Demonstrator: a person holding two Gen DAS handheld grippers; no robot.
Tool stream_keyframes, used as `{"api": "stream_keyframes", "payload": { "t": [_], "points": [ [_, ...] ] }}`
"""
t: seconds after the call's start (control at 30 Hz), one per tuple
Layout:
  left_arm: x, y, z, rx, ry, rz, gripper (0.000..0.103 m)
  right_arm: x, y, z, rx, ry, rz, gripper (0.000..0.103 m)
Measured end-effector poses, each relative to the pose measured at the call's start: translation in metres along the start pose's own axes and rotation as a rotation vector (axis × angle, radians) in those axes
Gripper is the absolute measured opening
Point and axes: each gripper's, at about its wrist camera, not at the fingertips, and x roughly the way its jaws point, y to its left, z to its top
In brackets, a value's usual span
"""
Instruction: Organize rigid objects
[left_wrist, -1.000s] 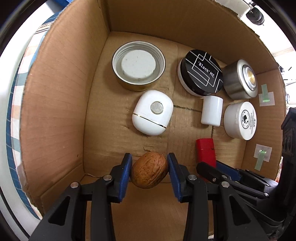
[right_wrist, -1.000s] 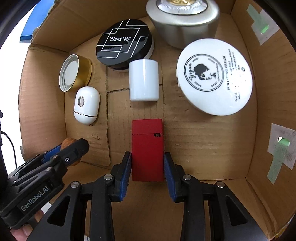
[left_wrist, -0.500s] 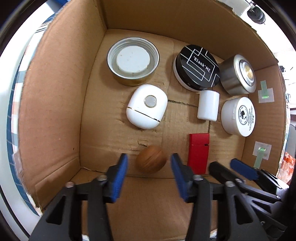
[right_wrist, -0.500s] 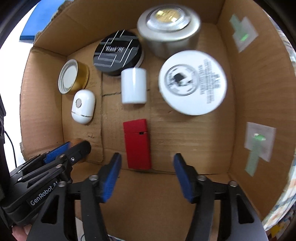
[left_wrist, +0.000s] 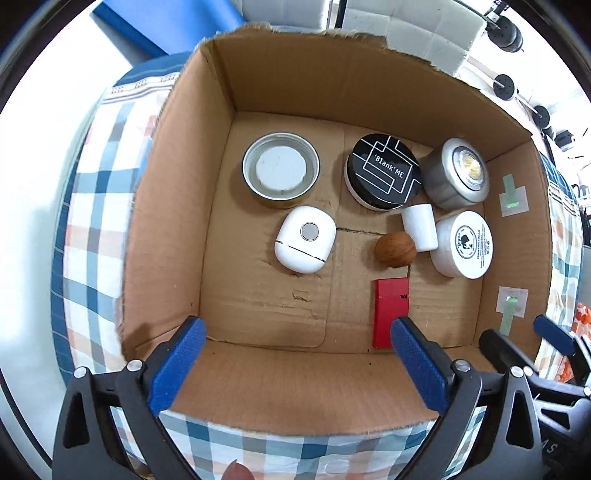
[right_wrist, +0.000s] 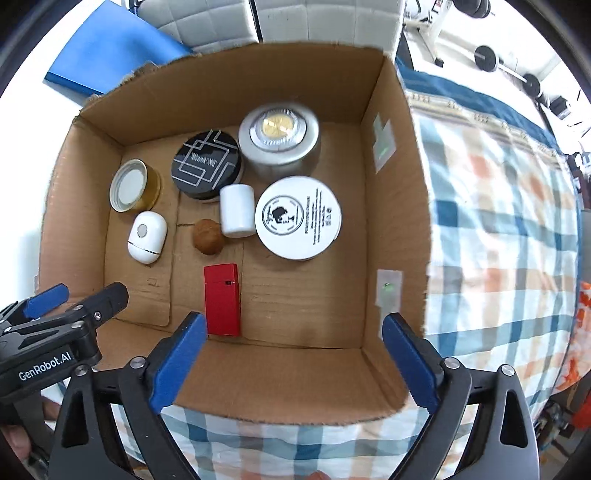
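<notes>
While above box (left_wrist: 177, 206) rim — both grippers (left_wrist: 295, 363) (right_wrist: 291, 360) wide, walnut (left_wrist: 394, 248) touching wht cup (left_wrist: 419, 227).

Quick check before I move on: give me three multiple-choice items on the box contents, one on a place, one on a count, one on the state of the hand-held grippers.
1. The walnut lies:
A) between the red case and the small white cylinder
B) inside the gold-sided tin
C) outside the cardboard box

2. Items lying in the cardboard box:
A) five
B) eight
C) ten

3. The left hand-held gripper and right hand-held gripper are:
A) both shut on objects
B) both open, holding nothing
C) one open, one shut

Answers: 1 A, the walnut sits just beyond the red case, against the small white cylinder. 2 B, eight separate items show on the box floor. 3 B, each pair of blue pads stands wide apart with nothing between.
</notes>
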Motion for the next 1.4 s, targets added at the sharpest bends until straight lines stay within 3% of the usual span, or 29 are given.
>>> {"api": "stream_keyframes", "payload": {
  "t": [0.13, 0.3, 0.7, 1.07, 1.4],
  "points": [
    [-0.018, -0.004, -0.013, 0.008, -0.043, 0.009, 0.103, -0.023, -0.011, -0.004, 0.005, -0.011, 0.001, 0.098],
    [-0.071, -0.011, -0.031, 0.023, -0.147, 0.013, 0.103, -0.050, -0.015, -0.018, 0.003, -0.043, 0.023, 0.098],
    [-0.205, -0.031, -0.091, 0.057, -0.406, 0.022, 0.103, -0.202, -0.044, -0.082, 0.014, -0.314, 0.053, 0.098],
    [-0.269, -0.050, -0.137, 0.111, -0.513, 0.009, 0.103, -0.278, -0.061, -0.132, 0.025, -0.412, 0.082, 0.098],
    [-0.294, -0.051, -0.157, 0.100, -0.555, -0.020, 0.103, -0.303, -0.064, -0.149, 0.038, -0.453, 0.054, 0.098]
  ]
}}
